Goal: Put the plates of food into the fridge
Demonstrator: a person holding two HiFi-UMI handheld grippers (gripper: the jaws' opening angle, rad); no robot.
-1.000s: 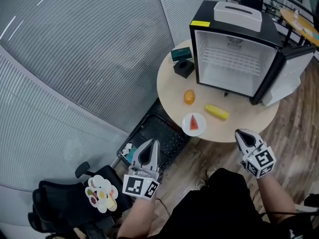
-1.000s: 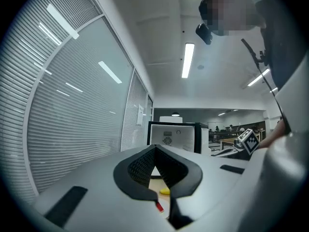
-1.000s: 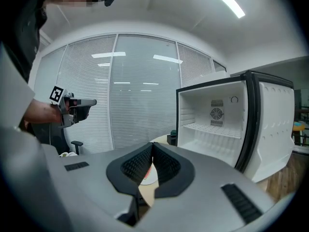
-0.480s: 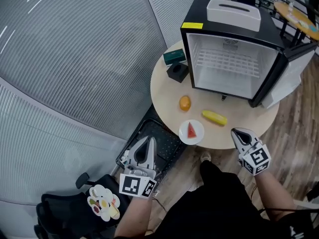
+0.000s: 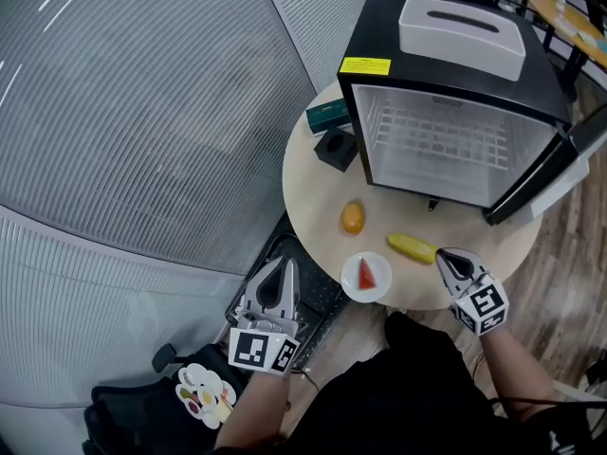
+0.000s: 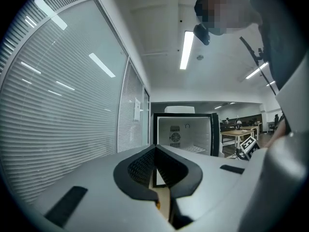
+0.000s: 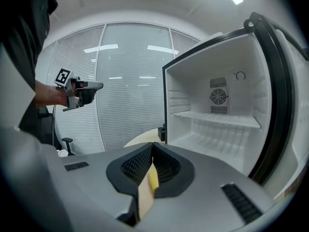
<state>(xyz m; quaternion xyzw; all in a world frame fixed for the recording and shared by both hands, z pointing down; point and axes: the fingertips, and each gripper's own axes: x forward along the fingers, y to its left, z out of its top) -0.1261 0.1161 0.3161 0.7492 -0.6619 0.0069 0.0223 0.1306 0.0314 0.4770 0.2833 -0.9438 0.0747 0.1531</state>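
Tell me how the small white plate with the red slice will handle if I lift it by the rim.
The plate looks rigid, shallow and light: probably stiff to lift, yet quick to tilt from a one-sided grip. The red slice lies loose on it and may slide. The plate sits near the table edge, so a push outward could drop it.

The fridge (image 5: 446,112) is standing at the rear of the tabletop (image 5: 308,192), a box (image 5: 462,27) lying on top. Two small boxes (image 5: 338,148) are sitting left of it. Before it, a round fruit (image 5: 352,218) is lying left, a long item (image 5: 412,247) right, and the plate (image 5: 367,278) at the front edge.
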